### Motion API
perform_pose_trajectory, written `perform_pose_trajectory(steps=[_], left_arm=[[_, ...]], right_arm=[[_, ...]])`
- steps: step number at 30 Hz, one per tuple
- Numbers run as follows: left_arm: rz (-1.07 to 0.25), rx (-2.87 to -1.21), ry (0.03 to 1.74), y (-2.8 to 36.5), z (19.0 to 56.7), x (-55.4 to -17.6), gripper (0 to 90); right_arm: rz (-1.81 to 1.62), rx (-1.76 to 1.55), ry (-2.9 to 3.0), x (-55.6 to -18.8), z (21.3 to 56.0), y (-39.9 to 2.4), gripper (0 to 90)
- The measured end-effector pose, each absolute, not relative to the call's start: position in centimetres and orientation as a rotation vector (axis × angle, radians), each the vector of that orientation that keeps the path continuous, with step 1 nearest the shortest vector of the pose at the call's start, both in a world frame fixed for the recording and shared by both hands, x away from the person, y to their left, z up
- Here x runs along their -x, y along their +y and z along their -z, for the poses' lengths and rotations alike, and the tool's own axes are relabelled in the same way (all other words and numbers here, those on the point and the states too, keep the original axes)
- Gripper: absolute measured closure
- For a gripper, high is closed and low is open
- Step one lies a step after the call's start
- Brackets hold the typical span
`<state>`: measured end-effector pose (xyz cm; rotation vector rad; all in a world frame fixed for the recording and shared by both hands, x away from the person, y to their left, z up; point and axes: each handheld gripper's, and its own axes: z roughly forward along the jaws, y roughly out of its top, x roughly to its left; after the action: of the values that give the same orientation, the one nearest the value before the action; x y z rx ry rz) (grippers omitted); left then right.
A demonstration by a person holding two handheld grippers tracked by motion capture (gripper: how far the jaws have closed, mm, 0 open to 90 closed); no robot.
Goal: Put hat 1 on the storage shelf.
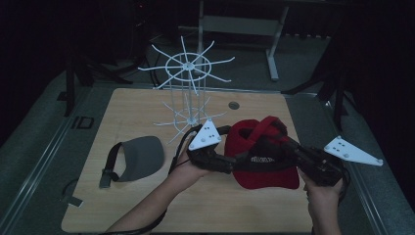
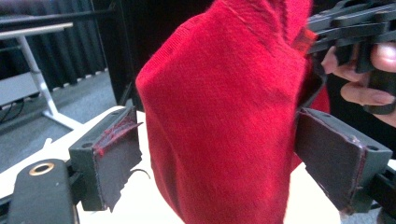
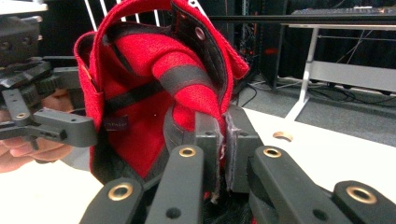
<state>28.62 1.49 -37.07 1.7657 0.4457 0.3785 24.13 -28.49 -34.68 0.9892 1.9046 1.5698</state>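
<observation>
Two grippers meet at the red cap, which sits at the lower right of the middle of the high view. Your right gripper comes in from the lower right of that view. Its jaws are pressed tight together, and in the right gripper view they pinch a bit of the cap's edge near the middle of the frame. The inside of the cap, with its dark bands, faces that camera.

Your left gripper reaches in from the left side of the cap in the high view. Its jaws stand wide apart. In the left gripper view the red cloth hangs between the two pads. The pad on the right of the frame is touching the cloth, and the pad on the left stands a little apart from it, so this gripper is not squeezing.

A grey visor lies on the wooden table at the lower left of the high view. A white wire rack stands near the top middle.
</observation>
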Motion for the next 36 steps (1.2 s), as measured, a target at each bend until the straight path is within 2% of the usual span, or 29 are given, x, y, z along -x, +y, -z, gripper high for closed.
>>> perform_pose_trajectory(steps=[2, 4, 6, 18, 31, 36], left_arm=[[-0.381, -1.753, 0.442, 1.4, 36.9, -28.7, 20.7], [-0.396, -1.751, 0.44, 1.2, 36.7, -28.6, 22.0], [-0.402, -1.757, 0.442, 1.0, 36.6, -28.7, 28.9], [-0.441, -1.769, 0.505, 0.2, 36.1, -28.8, 84.3], [-0.504, -1.774, 0.495, 0.2, 35.3, -28.4, 88.0], [-0.507, -1.773, 0.497, 0.0, 34.8, -28.3, 88.2]], right_arm=[[-1.573, -0.986, 1.907, -24.1, 34.7, -28.4, 85.4], [-1.577, -0.983, 1.91, -24.0, 34.7, -28.3, 85.4], [-1.577, -0.98, 1.915, -24.0, 34.8, -28.2, 85.4], [-1.567, -0.969, 1.928, -23.7, 34.9, -27.9, 85.3], [-1.584, -0.965, 1.94, -23.3, 35.2, -27.9, 84.7], [-1.573, -0.969, 1.941, -23.1, 35.6, -27.9, 80.4]])
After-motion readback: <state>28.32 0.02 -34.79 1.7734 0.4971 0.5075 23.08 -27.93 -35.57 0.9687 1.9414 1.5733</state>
